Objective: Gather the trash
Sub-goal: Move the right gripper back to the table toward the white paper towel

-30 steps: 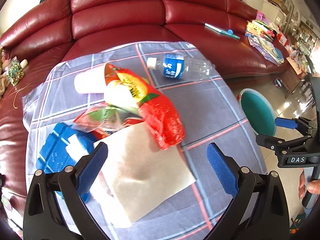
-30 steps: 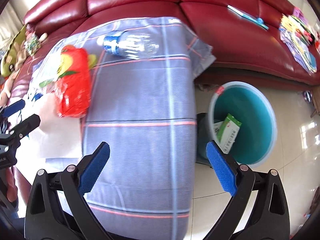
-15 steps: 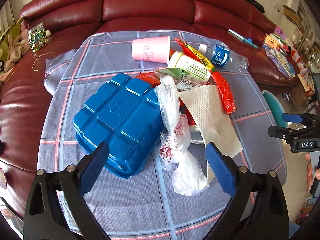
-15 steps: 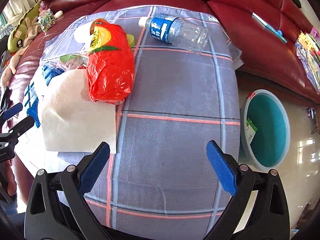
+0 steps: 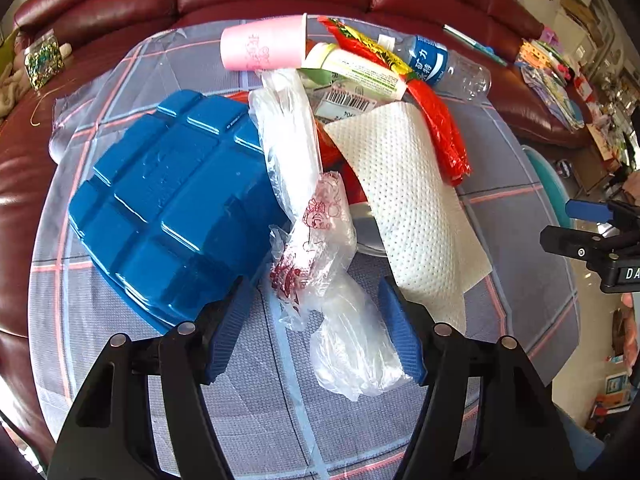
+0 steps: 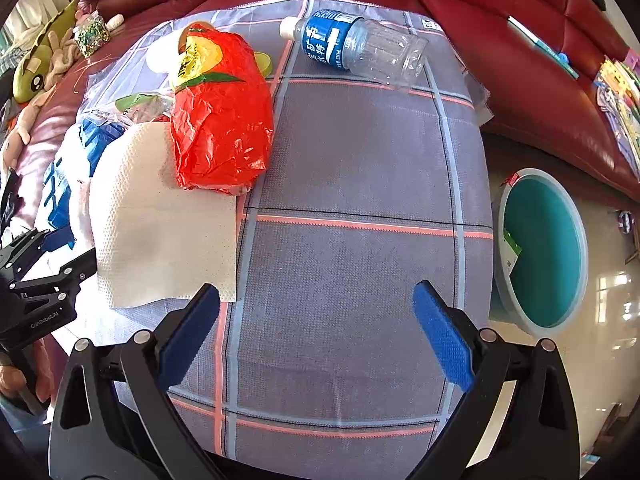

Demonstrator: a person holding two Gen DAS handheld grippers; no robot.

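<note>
The crumpled clear plastic bag (image 5: 320, 264), lying on the tabletop (image 6: 352, 264) beside the blue tray (image 5: 168, 216), is being closed on by the half-open left gripper (image 5: 316, 332), while the right gripper (image 6: 316, 332) is being held wide and empty; transfer to the bucket (image 6: 544, 248) is judged next.

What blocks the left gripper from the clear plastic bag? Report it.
Nothing visible does. The clear plastic bag already lies between the closing jaws of the left gripper; the blue tray and paper towel sit just outside its fingers.
</note>
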